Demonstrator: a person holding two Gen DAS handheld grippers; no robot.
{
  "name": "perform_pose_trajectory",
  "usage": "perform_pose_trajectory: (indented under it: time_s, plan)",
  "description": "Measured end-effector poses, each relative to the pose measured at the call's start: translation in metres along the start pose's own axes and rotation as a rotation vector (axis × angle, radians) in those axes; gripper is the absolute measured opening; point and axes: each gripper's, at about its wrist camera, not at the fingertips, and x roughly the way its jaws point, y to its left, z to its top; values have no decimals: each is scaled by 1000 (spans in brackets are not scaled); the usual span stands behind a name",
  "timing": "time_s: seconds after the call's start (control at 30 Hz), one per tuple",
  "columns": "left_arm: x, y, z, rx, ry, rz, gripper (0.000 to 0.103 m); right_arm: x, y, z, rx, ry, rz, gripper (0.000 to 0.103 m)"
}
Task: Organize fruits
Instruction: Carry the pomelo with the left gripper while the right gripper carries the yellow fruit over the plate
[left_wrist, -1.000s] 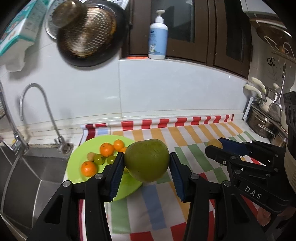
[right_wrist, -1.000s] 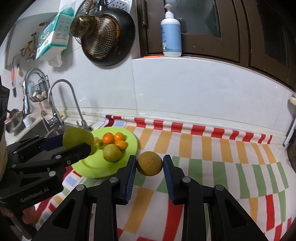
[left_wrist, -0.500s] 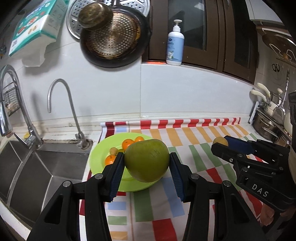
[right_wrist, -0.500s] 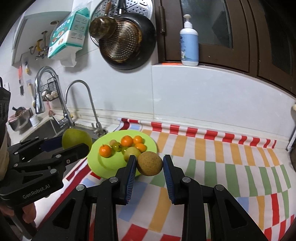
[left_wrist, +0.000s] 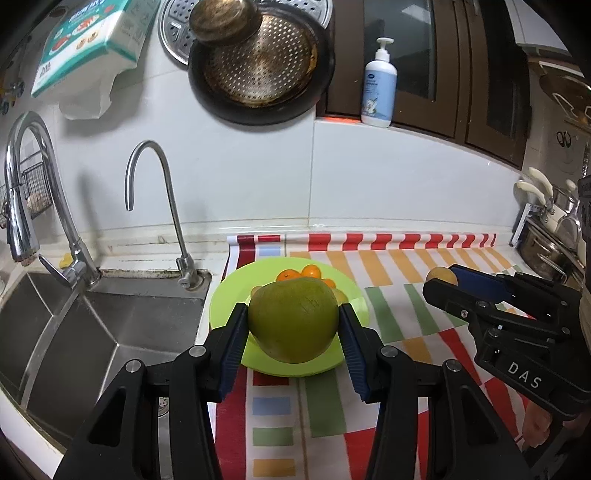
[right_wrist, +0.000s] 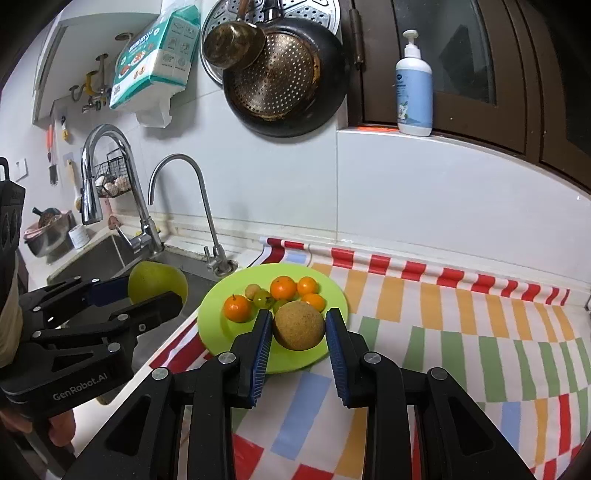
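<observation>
Left wrist view: my left gripper (left_wrist: 293, 325) fingers clamp the heavy green fruit (left_wrist: 293, 323) mid-body; right gripper (right_wrist: 298, 332) pinches a firm brown fruit (right_wrist: 298, 325).

Left gripper (left_wrist: 293, 332) and right gripper (right_wrist: 298, 326) both clamped, seemingly level, fingers (right_wrist: 259, 341) forward.

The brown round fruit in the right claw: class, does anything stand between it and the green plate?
Nothing visible blocks the way. The brown round fruit in the right claw hangs over the green plate near edge. The small oranges on the plate crowd its far half; the near half looks bare.
</observation>
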Motion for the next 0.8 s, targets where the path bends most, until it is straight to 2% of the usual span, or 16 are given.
perform_pose_trajectory:
  time_s: [0.43,0.8]
  plan:
    - [43,17,-3,0,55,-13,48,55,1,-2,-5,79,31,31]
    - [95,25,-9,25,136,-105,48,113,0,-15,1,185,78,31]
